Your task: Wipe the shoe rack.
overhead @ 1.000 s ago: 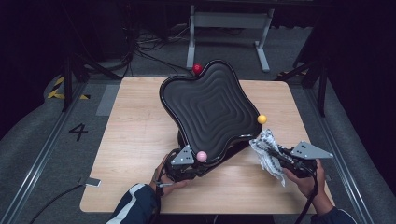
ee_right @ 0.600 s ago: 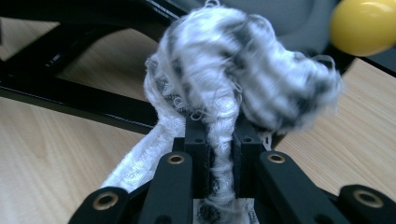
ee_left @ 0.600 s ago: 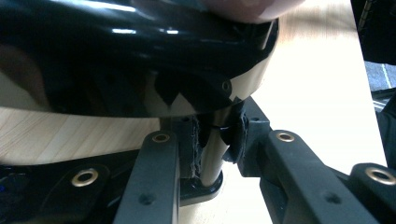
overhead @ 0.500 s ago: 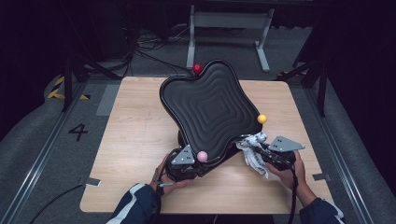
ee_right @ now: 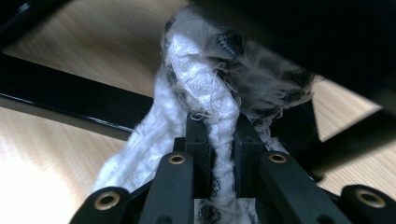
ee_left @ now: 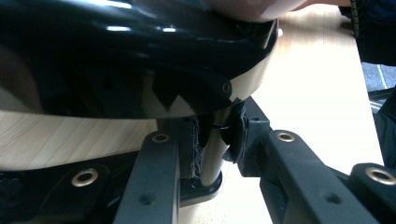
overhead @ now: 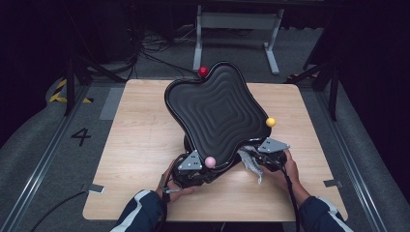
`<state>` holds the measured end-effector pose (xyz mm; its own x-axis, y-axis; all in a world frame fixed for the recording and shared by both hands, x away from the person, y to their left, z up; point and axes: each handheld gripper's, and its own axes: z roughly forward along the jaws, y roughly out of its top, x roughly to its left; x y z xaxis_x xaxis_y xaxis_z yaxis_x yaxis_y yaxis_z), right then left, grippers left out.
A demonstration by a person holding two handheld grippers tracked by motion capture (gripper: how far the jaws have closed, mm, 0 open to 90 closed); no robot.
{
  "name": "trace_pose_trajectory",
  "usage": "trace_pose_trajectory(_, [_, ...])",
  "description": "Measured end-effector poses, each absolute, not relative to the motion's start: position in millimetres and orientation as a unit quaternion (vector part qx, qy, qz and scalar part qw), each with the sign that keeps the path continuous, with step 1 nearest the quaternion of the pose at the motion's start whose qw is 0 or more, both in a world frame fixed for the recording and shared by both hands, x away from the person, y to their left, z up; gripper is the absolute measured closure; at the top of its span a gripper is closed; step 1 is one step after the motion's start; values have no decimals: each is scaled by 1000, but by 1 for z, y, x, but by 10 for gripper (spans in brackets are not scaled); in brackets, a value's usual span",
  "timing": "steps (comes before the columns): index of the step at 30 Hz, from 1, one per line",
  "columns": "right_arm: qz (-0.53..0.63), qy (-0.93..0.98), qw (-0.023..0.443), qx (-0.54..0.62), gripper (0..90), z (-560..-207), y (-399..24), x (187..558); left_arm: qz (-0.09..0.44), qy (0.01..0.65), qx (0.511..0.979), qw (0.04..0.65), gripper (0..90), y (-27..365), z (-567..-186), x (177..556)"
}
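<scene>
Cloth: one, clamped in right gripper; left gripper clamps one tray leg; three balls.

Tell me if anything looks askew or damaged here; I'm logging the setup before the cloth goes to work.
The black wavy tray sits tilted on its stand, far edge raised toward the red ball. The white cloth in the right gripper is frayed, with loose threads. The left gripper clamps the stand's post.

Left gripper rests low at the near table edge, jaws clamped. Right gripper, level with it, has jaws pinched together; both forearms enter from below.
</scene>
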<state>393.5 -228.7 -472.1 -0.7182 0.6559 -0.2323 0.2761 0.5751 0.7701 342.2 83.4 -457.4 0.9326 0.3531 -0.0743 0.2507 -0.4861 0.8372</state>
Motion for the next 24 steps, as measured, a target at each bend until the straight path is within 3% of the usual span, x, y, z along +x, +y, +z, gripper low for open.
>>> trace_pose_trajectory(17, [381,861,246,230,805,-474,-193,372,55,180,858,477,739,83,-458,341])
trace_pose_trajectory(24, [410,867,199,202,805,-475,-163,353,58,182,857,479,739,82,-458,341])
